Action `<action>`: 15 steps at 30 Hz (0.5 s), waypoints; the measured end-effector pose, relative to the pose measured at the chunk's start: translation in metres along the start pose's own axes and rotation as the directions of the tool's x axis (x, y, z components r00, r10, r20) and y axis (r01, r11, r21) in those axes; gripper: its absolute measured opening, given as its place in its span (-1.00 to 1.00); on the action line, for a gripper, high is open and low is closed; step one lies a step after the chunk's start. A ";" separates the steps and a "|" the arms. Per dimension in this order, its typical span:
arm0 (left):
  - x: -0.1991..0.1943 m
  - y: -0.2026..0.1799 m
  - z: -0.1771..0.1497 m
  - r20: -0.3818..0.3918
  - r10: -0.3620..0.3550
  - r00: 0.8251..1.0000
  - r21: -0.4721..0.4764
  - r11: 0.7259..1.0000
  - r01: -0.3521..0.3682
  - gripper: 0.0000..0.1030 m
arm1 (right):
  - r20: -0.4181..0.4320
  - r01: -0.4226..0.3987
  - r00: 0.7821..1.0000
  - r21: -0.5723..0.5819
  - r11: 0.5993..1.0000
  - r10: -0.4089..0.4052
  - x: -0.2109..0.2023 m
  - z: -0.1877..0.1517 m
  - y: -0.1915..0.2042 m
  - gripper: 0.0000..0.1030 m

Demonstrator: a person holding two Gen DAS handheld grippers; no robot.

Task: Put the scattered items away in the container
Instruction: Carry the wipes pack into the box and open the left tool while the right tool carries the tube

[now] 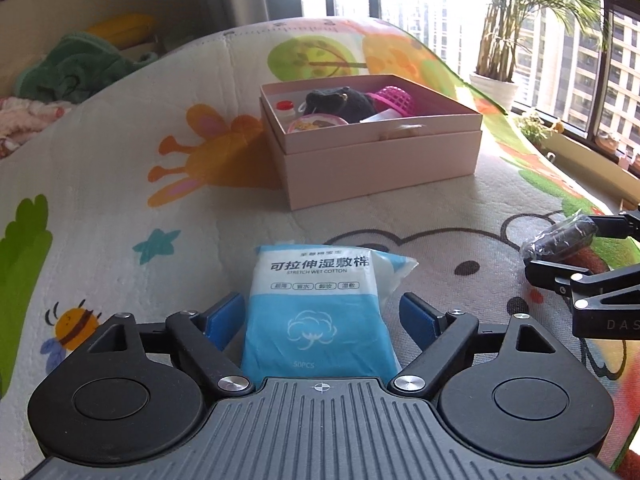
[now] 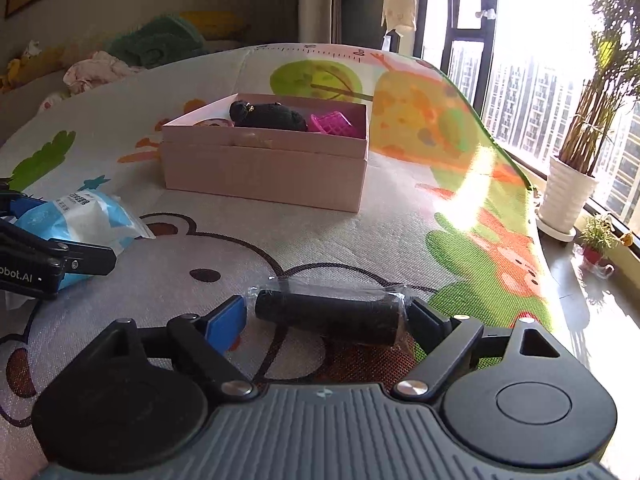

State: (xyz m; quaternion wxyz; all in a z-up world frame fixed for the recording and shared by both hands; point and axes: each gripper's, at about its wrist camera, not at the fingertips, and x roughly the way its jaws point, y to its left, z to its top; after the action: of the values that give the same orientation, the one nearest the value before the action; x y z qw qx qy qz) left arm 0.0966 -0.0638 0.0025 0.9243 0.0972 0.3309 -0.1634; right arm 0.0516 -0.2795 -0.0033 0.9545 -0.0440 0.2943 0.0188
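Note:
A blue-and-white pack of wet cotton pads [image 1: 316, 308] lies on the play mat between the open jaws of my left gripper [image 1: 322, 318], with a gap on each side. It also shows in the right wrist view [image 2: 80, 216]. A black roll wrapped in clear film [image 2: 332, 312] lies crosswise between the open jaws of my right gripper [image 2: 328, 316]; it also shows in the left wrist view [image 1: 560, 236]. The pink open box [image 1: 380, 160] stands further back on the mat and holds a black pouch [image 1: 340, 102], a pink basket [image 1: 390, 98] and small items.
The cartoon play mat [image 1: 120, 200] covers the surface. Its right edge drops off toward a window sill with a potted plant [image 2: 568, 196]. Green and pink cloths [image 1: 68, 68] lie at the far left. The right gripper [image 1: 580, 264] sits close to the right of my left one.

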 end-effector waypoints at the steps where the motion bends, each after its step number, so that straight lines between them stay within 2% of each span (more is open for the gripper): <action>1: 0.001 -0.001 0.000 0.000 0.001 1.000 0.006 1.000 -0.001 0.55 | -0.003 -0.004 1.000 -0.009 1.000 0.004 -0.002 0.001 0.000 0.58; 2: 0.000 -0.003 -0.001 0.001 0.006 1.000 0.017 1.000 -0.006 0.40 | -0.006 -0.010 1.000 -0.012 1.000 0.010 -0.004 0.002 -0.001 0.58; 5: -0.005 -0.010 -0.004 0.008 0.009 1.000 0.056 0.998 -0.009 0.26 | 0.000 -0.033 0.999 -0.005 0.999 0.033 -0.017 0.005 -0.005 0.57; 9: -0.025 -0.012 -0.002 0.041 -0.017 0.999 0.062 0.998 0.015 0.23 | 0.029 -0.059 0.998 -0.005 0.998 0.059 -0.038 0.011 -0.012 0.57; 15: -0.072 -0.014 0.025 0.180 -0.016 0.984 0.087 0.996 0.000 0.22 | 0.124 -0.075 0.989 -0.068 0.995 0.083 -0.079 0.031 -0.021 0.57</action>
State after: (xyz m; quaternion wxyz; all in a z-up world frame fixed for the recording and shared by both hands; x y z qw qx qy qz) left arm 0.0533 -0.0666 0.0667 0.9447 0.1208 0.2387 -0.1896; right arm 0.0045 -0.2983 0.0684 0.9679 -0.0614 0.2338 0.0687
